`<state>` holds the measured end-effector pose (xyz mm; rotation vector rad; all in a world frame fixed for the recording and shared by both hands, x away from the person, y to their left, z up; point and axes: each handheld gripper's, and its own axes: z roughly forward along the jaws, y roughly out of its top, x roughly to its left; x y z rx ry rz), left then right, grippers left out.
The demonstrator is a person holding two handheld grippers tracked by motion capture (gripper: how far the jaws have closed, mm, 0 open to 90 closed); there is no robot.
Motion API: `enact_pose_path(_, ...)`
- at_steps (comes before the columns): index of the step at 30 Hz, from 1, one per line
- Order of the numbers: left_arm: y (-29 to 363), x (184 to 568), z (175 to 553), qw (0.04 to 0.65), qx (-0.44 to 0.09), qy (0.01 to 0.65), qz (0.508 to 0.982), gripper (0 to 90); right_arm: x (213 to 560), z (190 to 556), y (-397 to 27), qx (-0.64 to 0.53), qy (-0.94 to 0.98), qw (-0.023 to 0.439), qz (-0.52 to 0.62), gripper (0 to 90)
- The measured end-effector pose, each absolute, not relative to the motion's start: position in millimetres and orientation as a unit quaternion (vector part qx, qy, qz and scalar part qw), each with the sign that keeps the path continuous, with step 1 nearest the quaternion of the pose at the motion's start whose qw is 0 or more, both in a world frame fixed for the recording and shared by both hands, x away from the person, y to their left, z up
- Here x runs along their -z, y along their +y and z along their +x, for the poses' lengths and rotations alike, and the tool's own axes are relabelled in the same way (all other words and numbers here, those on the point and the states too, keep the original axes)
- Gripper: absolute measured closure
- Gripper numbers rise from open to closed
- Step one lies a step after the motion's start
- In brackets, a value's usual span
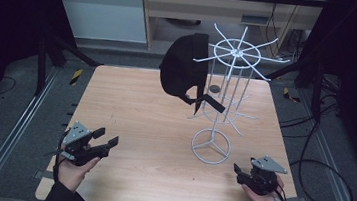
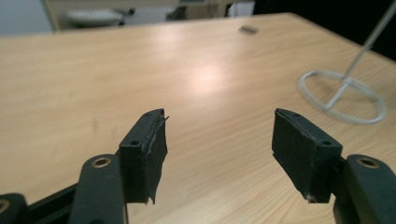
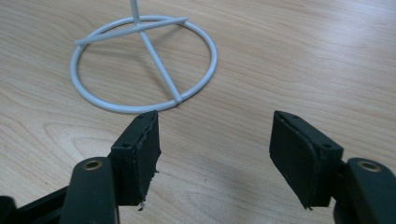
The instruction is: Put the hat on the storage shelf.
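— What did my left gripper [image 2: 219, 140] look like from its own camera?

— I saw both black pads [image 2: 147, 149] standing wide apart, with bare wood between them and nothing held.

— And past them?

— The wooden table [image 2: 140, 70] ran away from me. The white wire ring base [image 2: 343, 95] sat off to the right with its thin pole rising from it. A small dark object [image 2: 248, 30] lay near the far edge, too blurred to identify.

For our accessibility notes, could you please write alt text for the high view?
A black cap hangs on a prong of a white wire rack standing on a light wooden table. At the near edge, a person's hands hold the left gripper and right gripper, both open and holding nothing.
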<state>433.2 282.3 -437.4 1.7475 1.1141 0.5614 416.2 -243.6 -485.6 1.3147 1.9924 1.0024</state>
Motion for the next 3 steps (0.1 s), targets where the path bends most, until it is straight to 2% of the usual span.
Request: enact_pose_path(3,295.8,451.8,436.2,0.448,-0.234,0.48,0.717,33.8,486.8,417.3,-245.0,-0.371,0.739,0.276,0.49,29.8)
